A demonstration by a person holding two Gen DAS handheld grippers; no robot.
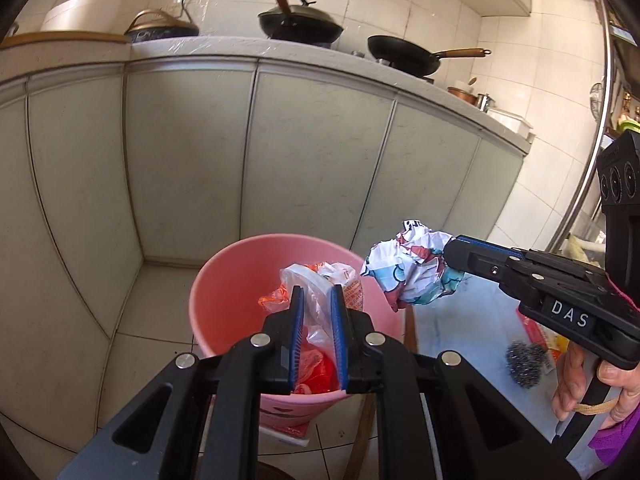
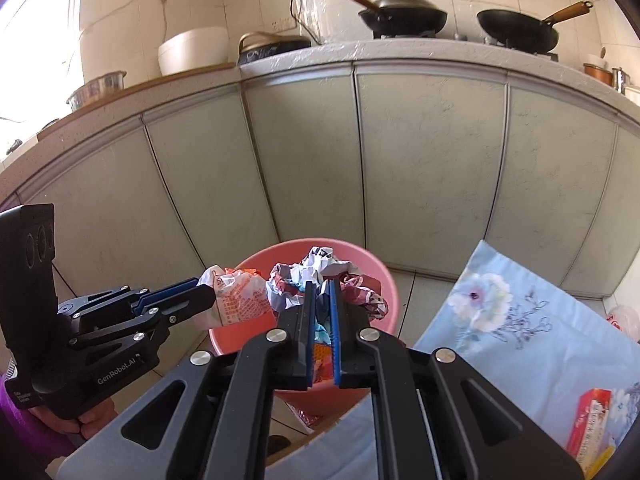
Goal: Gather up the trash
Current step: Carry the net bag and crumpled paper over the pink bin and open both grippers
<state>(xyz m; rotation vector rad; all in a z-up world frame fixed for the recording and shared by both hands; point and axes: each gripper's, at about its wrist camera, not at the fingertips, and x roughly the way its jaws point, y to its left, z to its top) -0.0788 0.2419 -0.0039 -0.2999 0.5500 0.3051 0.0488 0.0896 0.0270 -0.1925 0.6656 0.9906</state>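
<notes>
Hovering over the pink bin [image 1: 224,280], your left claw [image 1: 318,300] pinches a plastic bag [image 1: 316,280] directly above its mouth; your right claw [image 2: 321,292], clamped on crumpled paper [image 1: 412,276], sits at the right rim.

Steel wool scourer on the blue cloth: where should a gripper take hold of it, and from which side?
Probably across its round middle, coming down from above. The steel wool scourer is a loose ball with no handle, lying on the blue cloth, so any width should do. A red packet lies close beside it, so a sideways approach might catch that.
</notes>
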